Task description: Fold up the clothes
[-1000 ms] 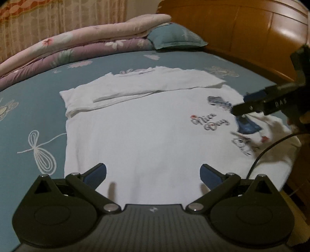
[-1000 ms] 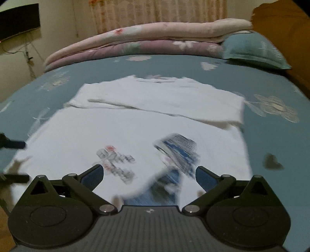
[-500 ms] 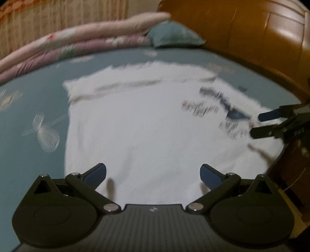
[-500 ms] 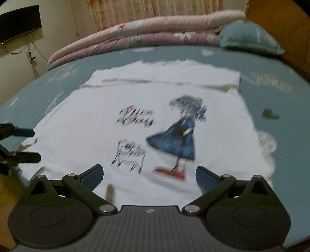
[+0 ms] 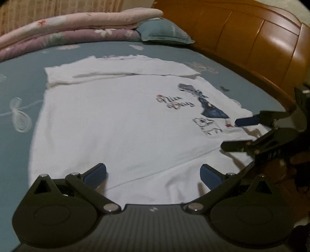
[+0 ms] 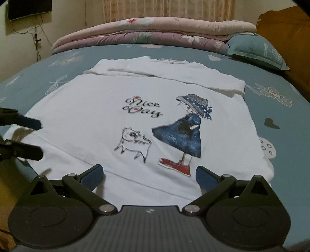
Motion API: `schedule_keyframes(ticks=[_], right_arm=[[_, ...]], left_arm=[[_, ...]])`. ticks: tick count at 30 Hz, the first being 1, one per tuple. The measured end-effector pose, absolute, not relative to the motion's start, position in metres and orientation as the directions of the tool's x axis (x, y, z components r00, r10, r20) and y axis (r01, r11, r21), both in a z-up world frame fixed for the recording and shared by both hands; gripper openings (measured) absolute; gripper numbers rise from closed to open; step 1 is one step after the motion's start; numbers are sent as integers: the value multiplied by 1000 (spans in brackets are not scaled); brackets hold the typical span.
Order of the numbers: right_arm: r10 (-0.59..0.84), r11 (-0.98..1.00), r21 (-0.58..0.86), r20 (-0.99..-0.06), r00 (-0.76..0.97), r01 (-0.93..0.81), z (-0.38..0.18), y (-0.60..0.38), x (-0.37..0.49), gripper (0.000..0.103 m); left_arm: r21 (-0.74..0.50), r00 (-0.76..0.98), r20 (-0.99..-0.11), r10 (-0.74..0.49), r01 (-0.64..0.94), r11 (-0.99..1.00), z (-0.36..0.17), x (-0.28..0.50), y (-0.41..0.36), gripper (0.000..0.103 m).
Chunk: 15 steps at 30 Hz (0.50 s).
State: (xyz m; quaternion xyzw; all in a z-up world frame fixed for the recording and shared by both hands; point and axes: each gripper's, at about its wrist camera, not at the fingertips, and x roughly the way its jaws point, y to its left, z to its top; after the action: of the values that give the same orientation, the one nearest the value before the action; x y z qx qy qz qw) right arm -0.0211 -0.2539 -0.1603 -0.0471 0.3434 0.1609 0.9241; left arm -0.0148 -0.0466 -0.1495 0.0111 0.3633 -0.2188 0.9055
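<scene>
A white T-shirt (image 6: 108,116) lies flat on a blue floral bedsheet (image 6: 281,108), print side up: the script "Nice Day" (image 6: 143,107), a girl in a hat and blue dress (image 6: 186,131), and a small sketched animal (image 6: 133,143). Its far end is doubled back on itself, forming a folded white band (image 6: 174,71) across the width, while the near hem reaches the edge of the bed. The right gripper (image 6: 148,175) hovers over that near hem below the print, its 2 blue-padded fingers spread wide with nothing between them. The left gripper (image 5: 153,172) sits over the hem at the other corner, its fingers equally wide apart and empty. In the left wrist view the right gripper (image 5: 230,133) shows at the shirt's edge, parted; in the right wrist view the left gripper (image 6: 38,137) shows likewise at the opposite edge. Beyond the shirt, folded pink and purple quilts (image 6: 155,33) are stacked along the far side, with a teal pillow (image 6: 255,50) beside them against the wooden headboard (image 5: 251,38). A dark screen (image 6: 29,7) hangs on the wall.
</scene>
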Motion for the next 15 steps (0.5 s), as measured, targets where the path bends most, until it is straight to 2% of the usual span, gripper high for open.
schedule_keyframes(ticks=[4, 9, 13, 15], right_arm=[[325, 926, 50, -609, 723, -374, -154, -234, -7, 103], [334, 921, 73, -651, 682, -382, -165, -218, -4, 103], [308, 912, 9, -675, 671, -410, -166, -217, -33, 103], [315, 912, 8, -655, 687, -410, -161, -213, -34, 103]], left_arm=[[-101, 686, -657, -313, 332, 938, -148, -2, -37, 102], [-118, 685, -673, -280, 275, 954, -160, -6, -24, 102], [-108, 683, -678, -272, 274, 956, -159, -27, -12, 102], [-121, 683, -677, -274, 264, 957, -155, -29, -7, 102]])
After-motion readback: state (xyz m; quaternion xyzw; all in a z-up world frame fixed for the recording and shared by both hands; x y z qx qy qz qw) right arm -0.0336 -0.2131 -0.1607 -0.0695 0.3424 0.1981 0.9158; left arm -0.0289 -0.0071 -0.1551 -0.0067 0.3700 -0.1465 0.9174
